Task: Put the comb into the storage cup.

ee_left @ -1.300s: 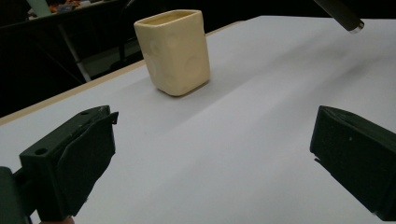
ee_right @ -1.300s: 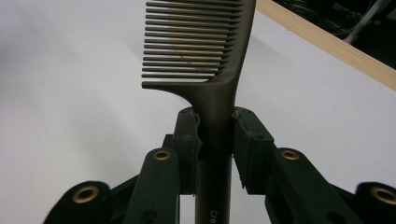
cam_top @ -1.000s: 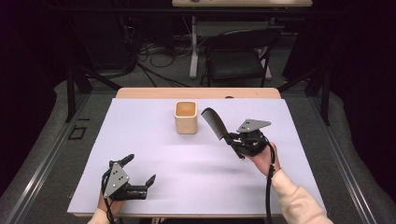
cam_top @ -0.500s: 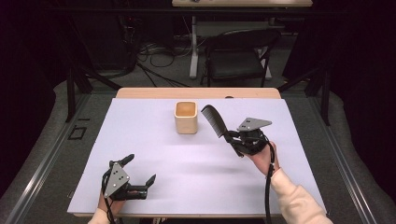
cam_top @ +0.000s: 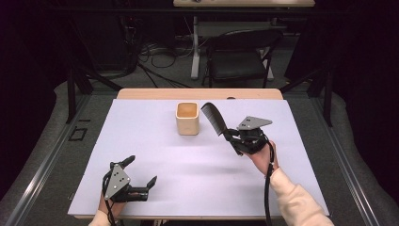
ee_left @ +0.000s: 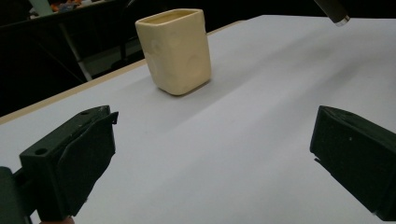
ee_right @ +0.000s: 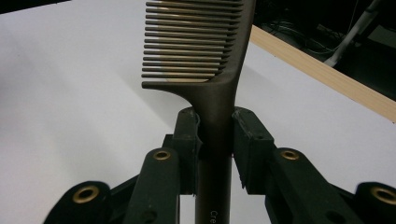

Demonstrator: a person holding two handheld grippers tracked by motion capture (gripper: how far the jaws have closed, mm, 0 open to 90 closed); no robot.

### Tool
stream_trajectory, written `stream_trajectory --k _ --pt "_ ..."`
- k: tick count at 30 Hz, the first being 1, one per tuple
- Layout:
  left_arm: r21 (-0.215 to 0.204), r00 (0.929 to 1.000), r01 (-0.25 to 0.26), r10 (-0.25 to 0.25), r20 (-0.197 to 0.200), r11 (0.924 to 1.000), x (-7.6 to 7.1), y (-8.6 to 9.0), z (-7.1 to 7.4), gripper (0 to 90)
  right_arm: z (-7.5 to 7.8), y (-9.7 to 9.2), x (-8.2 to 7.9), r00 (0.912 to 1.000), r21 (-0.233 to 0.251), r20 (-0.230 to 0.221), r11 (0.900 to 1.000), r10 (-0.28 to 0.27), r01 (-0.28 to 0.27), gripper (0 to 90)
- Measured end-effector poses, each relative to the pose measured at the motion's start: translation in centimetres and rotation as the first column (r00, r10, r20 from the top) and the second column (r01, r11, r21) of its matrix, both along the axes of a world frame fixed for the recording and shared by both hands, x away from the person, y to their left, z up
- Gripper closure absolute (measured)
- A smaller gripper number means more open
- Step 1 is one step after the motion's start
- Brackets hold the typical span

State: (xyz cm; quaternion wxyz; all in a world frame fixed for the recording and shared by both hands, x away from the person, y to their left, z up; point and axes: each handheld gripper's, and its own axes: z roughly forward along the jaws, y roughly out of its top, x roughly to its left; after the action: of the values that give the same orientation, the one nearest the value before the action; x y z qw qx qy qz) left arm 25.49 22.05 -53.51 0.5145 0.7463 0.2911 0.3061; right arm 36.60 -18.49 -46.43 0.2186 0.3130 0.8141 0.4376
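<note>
Dark studio clutter, a chair (cam_top: 242, 56) and trailing cables lay beyond the far edge of the counter (cam_top: 155, 127), whose pale sheet carried little; a cream square cup (cam_top: 187, 118) stood upright near the far middle, open mouth up. Just right of it the right gripper (cam_top: 231, 138) was raised above the sheet, its jaws closed on the handle of a dark comb (cam_top: 214, 118); in the right gripper view the pads (ee_right: 189, 140) pressed on both sides of the handle and the toothed end rose straight ahead of them. From above, the comb's long axis ran from the gripper up and leftward toward the far side, so that the toothed tip stood close beside the cup's right rim, at about rim height or a little above, apart from it and not yet over the opening; the cup thus lay to the left and slightly far of the held comb, and the right hand was plainly the nearer one. The left gripper (cam_top: 140, 176) rested low at the near left corner, jaws spread wide and holding nothing, well apart from the cup, which it faced across bare sheet. Dropping the comb in would probably call for a short carry leftward, handle end tipped downward.
</note>
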Motion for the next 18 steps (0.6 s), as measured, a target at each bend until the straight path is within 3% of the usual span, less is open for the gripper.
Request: stream_trajectory --k 18 --pt "-0.001 1.0000 -0.002 0.002 -0.001 1.0000 0.1 0.0 0.0 0.0 1.6 0.4 0.7 0.9991 0.044 0.043 0.9990 -0.006 0.004 72.2"
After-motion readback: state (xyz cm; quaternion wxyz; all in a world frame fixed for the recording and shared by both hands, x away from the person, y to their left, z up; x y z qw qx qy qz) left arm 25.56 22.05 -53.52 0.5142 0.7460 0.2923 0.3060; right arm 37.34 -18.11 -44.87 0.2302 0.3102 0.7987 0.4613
